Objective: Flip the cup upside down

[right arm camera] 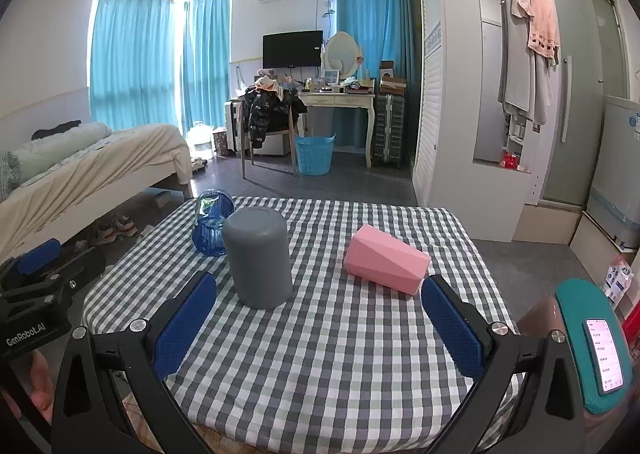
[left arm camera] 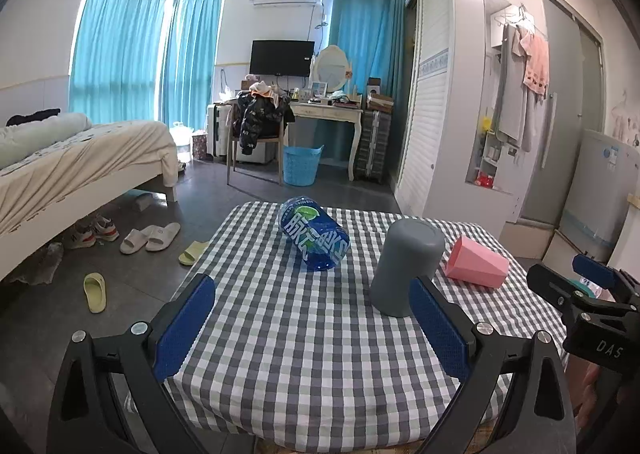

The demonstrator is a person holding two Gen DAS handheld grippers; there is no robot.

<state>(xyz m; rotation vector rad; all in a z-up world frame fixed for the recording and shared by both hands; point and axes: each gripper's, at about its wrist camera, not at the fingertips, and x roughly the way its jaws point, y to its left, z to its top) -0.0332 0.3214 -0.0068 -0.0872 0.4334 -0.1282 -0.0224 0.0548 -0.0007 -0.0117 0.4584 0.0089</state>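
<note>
A grey cup [left arm camera: 406,268] stands mouth-down on the checked tablecloth [left arm camera: 304,342]; it also shows in the right wrist view [right arm camera: 260,256]. A pink faceted cup [left arm camera: 478,263] lies on its side to its right, also in the right wrist view [right arm camera: 386,264]. A blue clear cup [left arm camera: 314,234] lies on its side at the far left, also in the right wrist view [right arm camera: 210,228]. My left gripper [left arm camera: 312,328] is open and empty, near the table's front edge, its right finger just in front of the grey cup. My right gripper [right arm camera: 318,324] is open and empty, short of the cups.
The table's far and left edges drop to the floor, where slippers [left arm camera: 150,238] lie. A bed [left arm camera: 80,162] stands at the left and a wardrobe [left arm camera: 432,102] at the right. A phone on a teal holder [right arm camera: 598,350] sits at the right of the right wrist view.
</note>
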